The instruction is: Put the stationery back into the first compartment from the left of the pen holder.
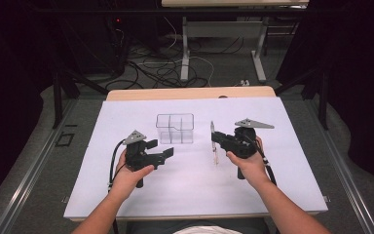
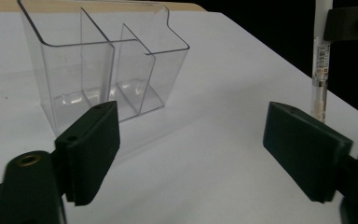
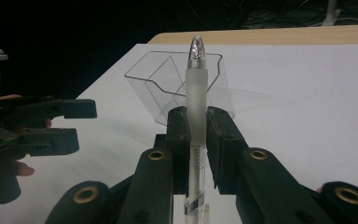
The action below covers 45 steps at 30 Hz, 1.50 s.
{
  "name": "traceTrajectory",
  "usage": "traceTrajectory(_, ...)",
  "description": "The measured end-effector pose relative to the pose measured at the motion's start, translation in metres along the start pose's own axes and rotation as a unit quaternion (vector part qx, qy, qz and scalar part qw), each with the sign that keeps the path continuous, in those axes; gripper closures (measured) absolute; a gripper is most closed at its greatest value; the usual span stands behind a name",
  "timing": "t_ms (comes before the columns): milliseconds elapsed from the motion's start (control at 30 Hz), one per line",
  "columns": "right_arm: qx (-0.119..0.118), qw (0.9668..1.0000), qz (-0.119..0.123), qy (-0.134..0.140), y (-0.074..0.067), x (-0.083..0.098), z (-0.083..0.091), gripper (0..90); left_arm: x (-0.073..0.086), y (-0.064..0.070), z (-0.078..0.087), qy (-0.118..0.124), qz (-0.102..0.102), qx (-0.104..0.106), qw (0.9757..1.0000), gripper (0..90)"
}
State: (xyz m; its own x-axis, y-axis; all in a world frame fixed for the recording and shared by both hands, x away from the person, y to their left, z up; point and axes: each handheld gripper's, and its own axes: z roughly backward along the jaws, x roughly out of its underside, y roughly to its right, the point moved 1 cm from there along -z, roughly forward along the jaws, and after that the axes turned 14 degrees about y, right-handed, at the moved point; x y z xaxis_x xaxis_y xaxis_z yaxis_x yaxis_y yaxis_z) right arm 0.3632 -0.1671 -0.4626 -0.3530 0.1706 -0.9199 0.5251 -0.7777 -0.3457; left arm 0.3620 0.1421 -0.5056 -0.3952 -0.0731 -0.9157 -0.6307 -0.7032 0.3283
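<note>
A clear plastic organizer [image 1: 175,129] with several compartments stands on the white table top, just beyond my left gripper [image 1: 161,150]. That gripper is open with nothing between its jaws, and the left gripper view has the organizer [image 2: 107,70] straight ahead of the gripper [image 2: 196,154]. My right gripper [image 1: 215,138] is shut on a translucent pen [image 1: 215,146], held upright to the right of the organizer. In the right gripper view the pen [image 3: 196,93] rises between the pads of the gripper [image 3: 197,135], with the organizer [image 3: 168,84] behind it. The pen [image 2: 320,70] also stands at the right edge of the left gripper view.
White paper [image 1: 272,185] covers the table, with a wooden edge [image 1: 190,92] at the far side. Beyond it are a desk frame [image 1: 185,53] and loose cables [image 1: 151,68] on the floor. The other gripper [image 3: 74,123] shows at the left in the right gripper view.
</note>
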Motion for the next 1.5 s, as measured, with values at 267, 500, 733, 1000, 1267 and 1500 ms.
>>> traceTrajectory(267,-0.015,0.9999,-0.001,0.003,-0.015,0.002,-0.011,80.1,-0.001,0.015,-0.011,-0.019,0.004,0.02,0.9996,31.3)
traceTrajectory(500,-0.023,0.9997,0.005,0.007,-0.024,0.003,-0.018,80.1,-0.007,0.035,-0.025,-0.024,-0.003,0.048,0.9986,36.8)
traceTrajectory(733,-0.025,0.9997,0.005,0.007,-0.03,0.005,-0.019,80.1,-0.009,0.048,-0.038,-0.035,0.037,0.076,0.9958,50.2)
traceTrajectory(1000,-0.025,0.9996,0.007,0.013,-0.03,0.006,-0.019,80.1,-0.01,0.053,-0.046,-0.028,0.067,0.088,0.9934,58.3)
traceTrajectory(1267,-0.025,0.9996,0.01,0.008,-0.032,0.008,-0.019,80.1,-0.009,0.055,-0.051,-0.025,0.099,0.104,0.9893,66.0)
traceTrajectory(1500,-0.027,0.9995,0.013,0.007,-0.033,0.01,-0.02,80.1,-0.009,0.055,-0.052,-0.032,0.116,0.105,0.9871,73.1)
